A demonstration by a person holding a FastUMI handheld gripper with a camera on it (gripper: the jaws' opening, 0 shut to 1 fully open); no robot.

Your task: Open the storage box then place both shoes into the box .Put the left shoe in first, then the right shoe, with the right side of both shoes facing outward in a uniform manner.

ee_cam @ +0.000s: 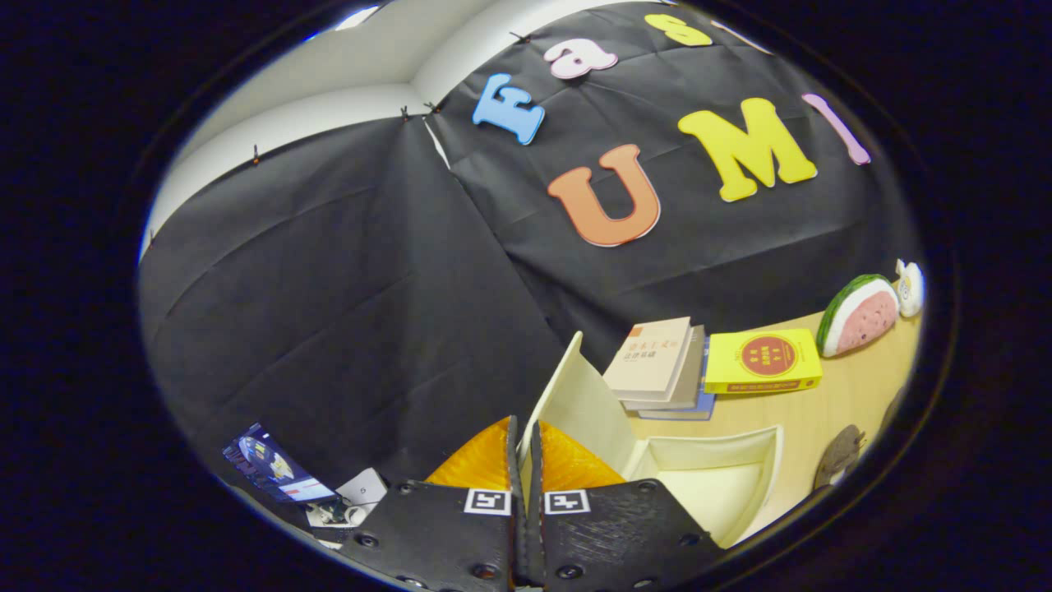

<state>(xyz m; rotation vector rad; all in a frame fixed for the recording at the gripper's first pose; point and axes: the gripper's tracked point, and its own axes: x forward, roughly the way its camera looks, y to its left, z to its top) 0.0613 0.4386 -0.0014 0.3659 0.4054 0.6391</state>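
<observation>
A cream storage box [764,460] sits on the wooden table just ahead and to the right of my fingers, its inside bare. Its lid [579,395] stands raised, tilted up from the box's near-left side. My gripper [523,448] is shut, and the lid's lower edge sits pinched between the two fingers. A dark brown shoe [838,456] lies on the table just beyond the box's right wall, only partly seen. Another dark shape [892,407] farther right is cut off, and I cannot tell what it is.
A stack of books [657,362] and a yellow book [763,362] lie behind the box by the black wall. A watermelon plush [859,316] and a small white toy [910,288] sit at the far right. A lit screen [275,469] and a white card [362,489] are at the lower left.
</observation>
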